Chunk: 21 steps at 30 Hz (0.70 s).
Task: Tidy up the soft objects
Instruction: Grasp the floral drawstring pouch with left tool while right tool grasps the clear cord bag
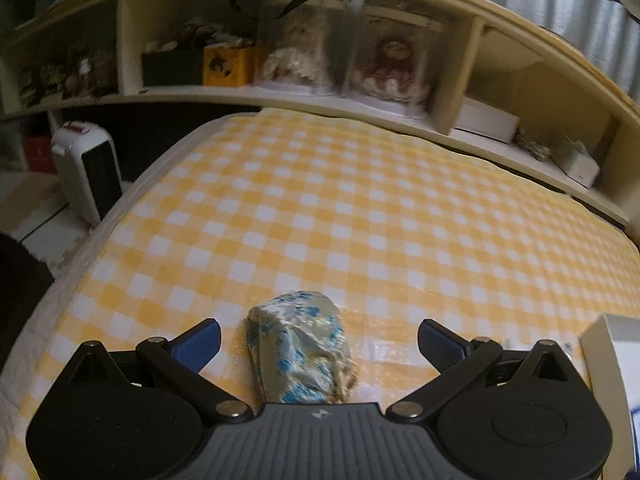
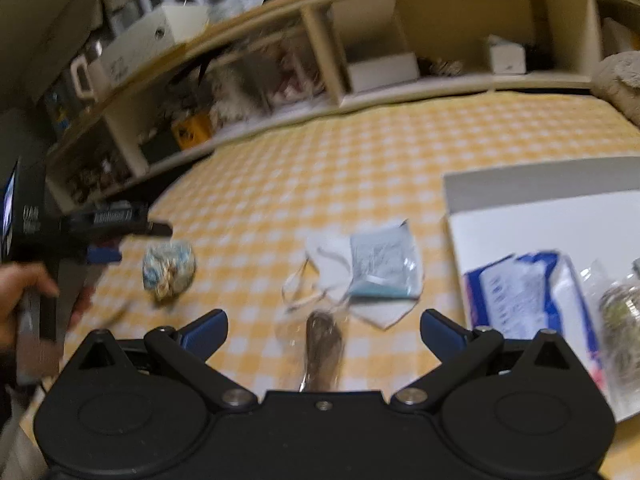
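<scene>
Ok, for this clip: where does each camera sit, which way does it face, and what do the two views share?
Left wrist: on the left gripper, low over the checked cloth, facing the shelf; open fingers flank a blue-and-white wrapped bundle.
Right wrist: on the right gripper, open, over a clear-wrapped brown item, face masks and white tray; the left gripper and hand show.
Shared: bundle, cloth, shelf.

On my bed (image 2: 400, 152): bundle (image 2: 169, 274) left, mask (image 2: 376, 276) middle, tray (image 2: 532, 232) right holding a packet (image 2: 520, 292), shelf (image 2: 400, 92) behind.
</scene>
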### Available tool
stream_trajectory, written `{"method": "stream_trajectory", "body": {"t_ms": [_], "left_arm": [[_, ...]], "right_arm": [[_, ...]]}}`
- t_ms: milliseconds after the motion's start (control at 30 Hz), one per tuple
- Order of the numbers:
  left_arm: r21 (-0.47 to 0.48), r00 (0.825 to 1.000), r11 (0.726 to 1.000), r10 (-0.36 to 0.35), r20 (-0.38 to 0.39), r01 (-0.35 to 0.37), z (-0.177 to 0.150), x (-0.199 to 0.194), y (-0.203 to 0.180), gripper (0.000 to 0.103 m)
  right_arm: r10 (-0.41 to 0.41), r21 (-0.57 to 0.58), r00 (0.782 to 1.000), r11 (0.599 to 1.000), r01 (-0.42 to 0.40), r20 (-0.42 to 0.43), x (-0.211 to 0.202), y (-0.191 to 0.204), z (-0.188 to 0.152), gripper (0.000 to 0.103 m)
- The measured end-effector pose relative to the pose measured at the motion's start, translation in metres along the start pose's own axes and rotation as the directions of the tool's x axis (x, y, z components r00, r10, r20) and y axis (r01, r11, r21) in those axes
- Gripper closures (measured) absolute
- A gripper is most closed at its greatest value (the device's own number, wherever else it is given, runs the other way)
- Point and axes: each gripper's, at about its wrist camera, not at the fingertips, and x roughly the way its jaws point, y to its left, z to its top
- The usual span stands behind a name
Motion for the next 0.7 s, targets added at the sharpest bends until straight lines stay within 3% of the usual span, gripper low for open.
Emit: {"method": "stream_trajectory", "body": {"t_ms": [167, 367, 700], "left_arm": [[-0.043, 1.000, 0.999, 0.015, -0.027, -0.016, -0.001, 0.024, 0.011, 0.004], [0.011, 0.997, 1.000, 0.016, -0.082, -0.015, -0.007, 0.046, 0.007, 0.016], [0.021, 0.992, 0.999, 0.044, -0.121, -0.042, -0.011, 0.053, 0.008, 0.043]], "right_arm": [[0.071, 0.021, 0.991, 0.997, -0.069, -0.113, 0.025, 0.008, -0.013, 0.002], [0.067, 0.098, 0.982, 0.994, -0.050, -0.179, 0.041, 0.006, -0.021, 0.026], [0.033, 0.052, 0.975, 0.998, -0.022, -0.221, 0.052, 0.005, -0.027, 0.057]]}}
